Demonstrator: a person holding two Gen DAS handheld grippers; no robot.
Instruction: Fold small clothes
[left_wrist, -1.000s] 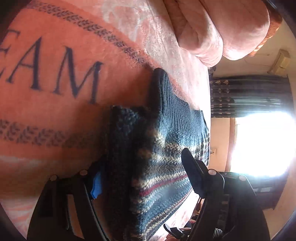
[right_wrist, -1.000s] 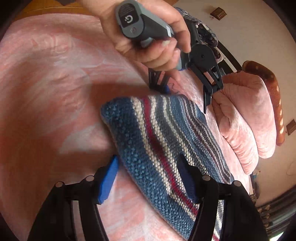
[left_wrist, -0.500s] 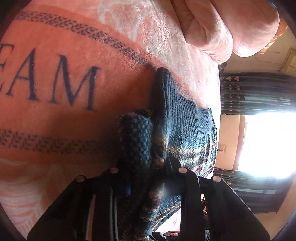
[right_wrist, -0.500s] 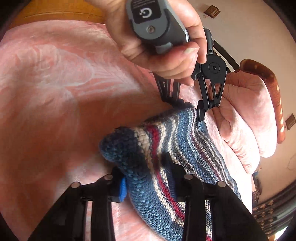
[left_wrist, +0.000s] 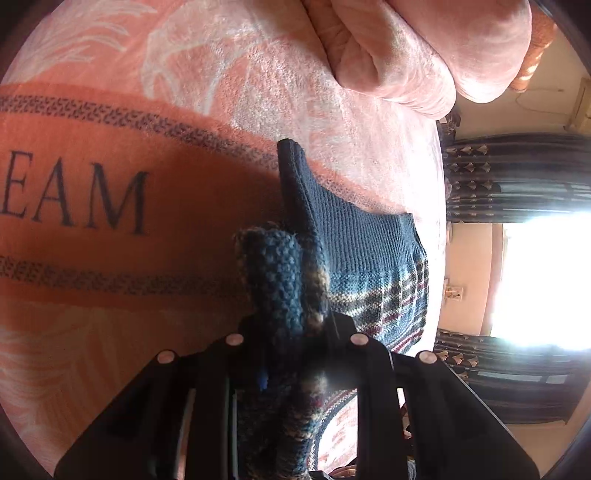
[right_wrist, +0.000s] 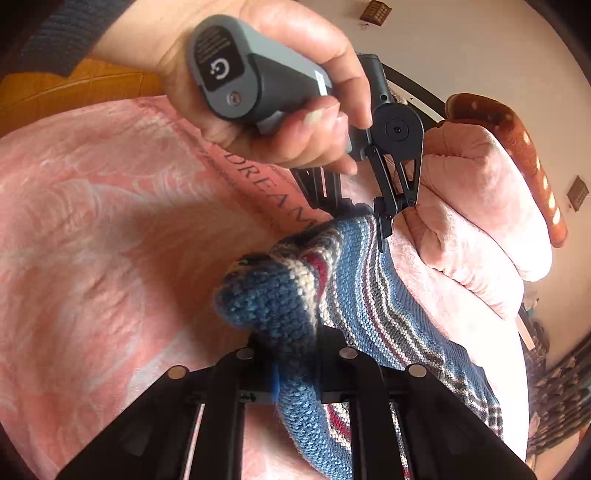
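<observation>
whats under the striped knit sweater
The striped knit sweater lies on a pink blanket printed with DREAM lettering. Both grippers pinch its near edge up off it. Whatever sits beneath the flat part is covered.

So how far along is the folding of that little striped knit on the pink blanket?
Early. Done: both tongs are shut on bunched corners of the striped knit, left tongs on one, right tongs on another. In hand: that gripped edge is raised while the rest lies spread on the pink blanket. Left: no finished fold shows, so carrying the edge over, laying it flat and releasing remain.
</observation>
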